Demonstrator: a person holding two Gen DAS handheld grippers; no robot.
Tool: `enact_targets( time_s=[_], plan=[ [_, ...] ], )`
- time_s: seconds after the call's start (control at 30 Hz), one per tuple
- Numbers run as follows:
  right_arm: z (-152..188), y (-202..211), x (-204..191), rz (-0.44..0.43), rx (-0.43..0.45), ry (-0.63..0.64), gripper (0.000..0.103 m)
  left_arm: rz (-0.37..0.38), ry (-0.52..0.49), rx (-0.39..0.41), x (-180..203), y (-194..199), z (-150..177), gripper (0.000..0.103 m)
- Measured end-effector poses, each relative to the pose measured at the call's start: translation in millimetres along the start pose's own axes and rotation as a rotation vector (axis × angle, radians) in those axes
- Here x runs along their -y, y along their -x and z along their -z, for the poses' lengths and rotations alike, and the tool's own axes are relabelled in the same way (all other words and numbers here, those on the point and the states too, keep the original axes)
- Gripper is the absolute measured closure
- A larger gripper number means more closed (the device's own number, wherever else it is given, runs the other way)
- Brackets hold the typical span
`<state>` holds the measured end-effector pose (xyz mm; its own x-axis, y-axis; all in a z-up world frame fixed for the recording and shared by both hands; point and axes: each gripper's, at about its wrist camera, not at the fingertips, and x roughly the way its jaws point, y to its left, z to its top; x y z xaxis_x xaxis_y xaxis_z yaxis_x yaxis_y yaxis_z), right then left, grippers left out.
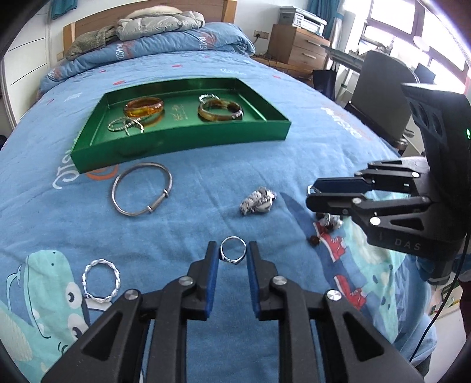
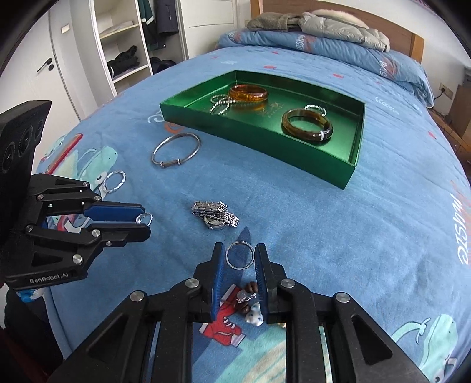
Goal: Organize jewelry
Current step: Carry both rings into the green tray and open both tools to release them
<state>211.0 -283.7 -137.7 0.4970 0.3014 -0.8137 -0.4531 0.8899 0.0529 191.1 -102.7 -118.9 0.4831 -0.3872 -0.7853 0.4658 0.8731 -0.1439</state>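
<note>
A green tray (image 1: pixel 182 138) (image 2: pixel 265 138) on the blue bed holds amber bangles and silver rings. My left gripper (image 1: pixel 233 254) is shut on a small silver ring (image 1: pixel 233 252), also seen from the right wrist view (image 2: pixel 144 218). My right gripper (image 2: pixel 239 255) is shut on a thin silver ring (image 2: pixel 239 255); in the left wrist view it (image 1: pixel 312 193) stands at the right. On the bedspread lie a silver bangle (image 1: pixel 142 188) (image 2: pixel 176 150), a silver watch (image 1: pixel 258 201) (image 2: pixel 215 216) and a twisted silver ring (image 1: pixel 101 280) (image 2: pixel 114 181).
A beaded charm bracelet (image 2: pixel 248 303) lies under my right gripper, also visible in the left wrist view (image 1: pixel 328 224). A folded duvet and jacket (image 1: pixel 153 26) lie at the bed head. A wardrobe (image 2: pixel 123 44) stands at left, a wooden nightstand (image 1: pixel 297 47) at right.
</note>
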Motion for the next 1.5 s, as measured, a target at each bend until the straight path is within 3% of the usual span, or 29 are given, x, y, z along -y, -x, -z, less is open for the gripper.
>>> enact_targets(
  time_s=[0.23,0.4,0.7,0.83,1.07,1.5],
  plan=[
    [-25.1,30.4,2.6,0.033,0.086,-0.009,0.083,-0.002,0.043,0.06,-14.3,17.7,-33.5,0.085],
    [-65.9,34.8,11.4,0.059,0.148,-0.01,0.083,-0.03,0.057,0.111,-27.8,14.2,-79.2,0.085],
    [-140.8,-19.1,51.5,0.073,0.138,-0.083,0.083,-0.106,0.094,0.066,-62.1,-45.5,-153.3,0.085],
    [-157.4,-55.6,67.7,0.066,0.08,-0.112,0.083,-0.123,0.106,0.026,-74.3,-73.7,-162.2,0.085],
    [-156.0,-104.0,81.6,0.08,-0.032,-0.108,0.083,-0.135,0.085,-0.035,-79.2,-108.7,-155.2,0.085],
    [-153.0,-120.2,79.7,0.111,-0.055,-0.083,0.082,-0.151,0.057,-0.034,-76.0,-121.6,-149.8,0.085]
  ],
)
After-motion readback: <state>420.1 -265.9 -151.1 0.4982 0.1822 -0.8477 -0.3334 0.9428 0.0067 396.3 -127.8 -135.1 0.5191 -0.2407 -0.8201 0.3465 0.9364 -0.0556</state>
